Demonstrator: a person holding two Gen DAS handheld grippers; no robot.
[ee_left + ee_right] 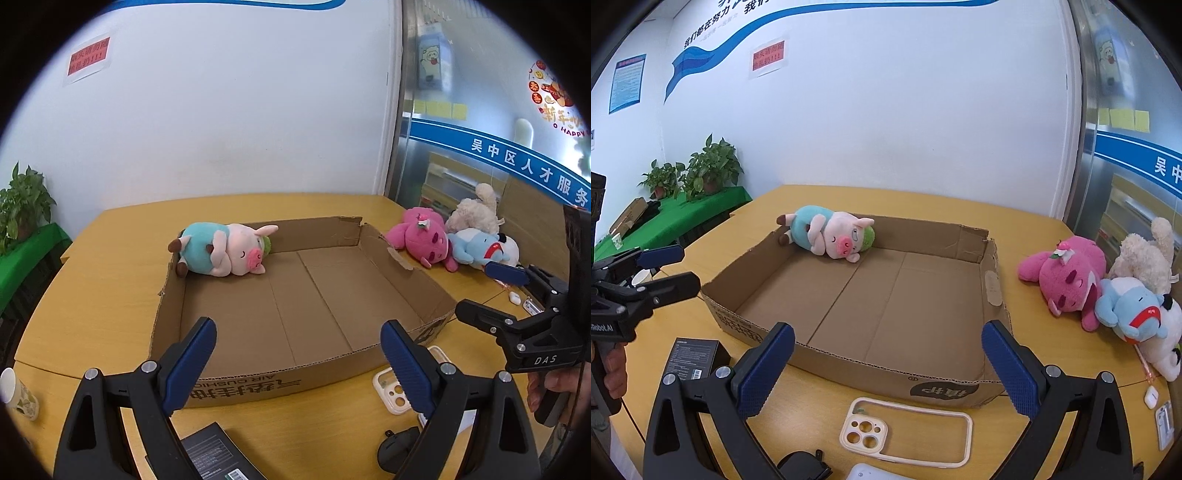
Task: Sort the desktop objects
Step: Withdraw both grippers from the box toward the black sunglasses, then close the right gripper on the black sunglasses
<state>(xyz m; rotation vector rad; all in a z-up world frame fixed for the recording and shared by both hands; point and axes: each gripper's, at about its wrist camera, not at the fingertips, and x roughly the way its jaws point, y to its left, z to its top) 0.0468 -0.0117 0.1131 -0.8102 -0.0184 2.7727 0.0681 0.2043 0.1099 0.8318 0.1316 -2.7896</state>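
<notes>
Both claws are held tilted down toward the shallow cardboard tray (402, 291) on the tabletop (110, 266). The left claw (299, 365) is spread wide with nothing in it, and same goes for the right claw (886, 373). A pig plush (831, 236) is seen lying in the tray's far corner. The pink plush (1067, 284), blue plush (1130, 310) and cream plush (1145, 258) are piled just right of the tray. A phone case (905, 432) is lying near the tray's front wall.

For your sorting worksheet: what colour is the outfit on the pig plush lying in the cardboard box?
Teal, on the pig plush; clearest in the right wrist view.
</notes>
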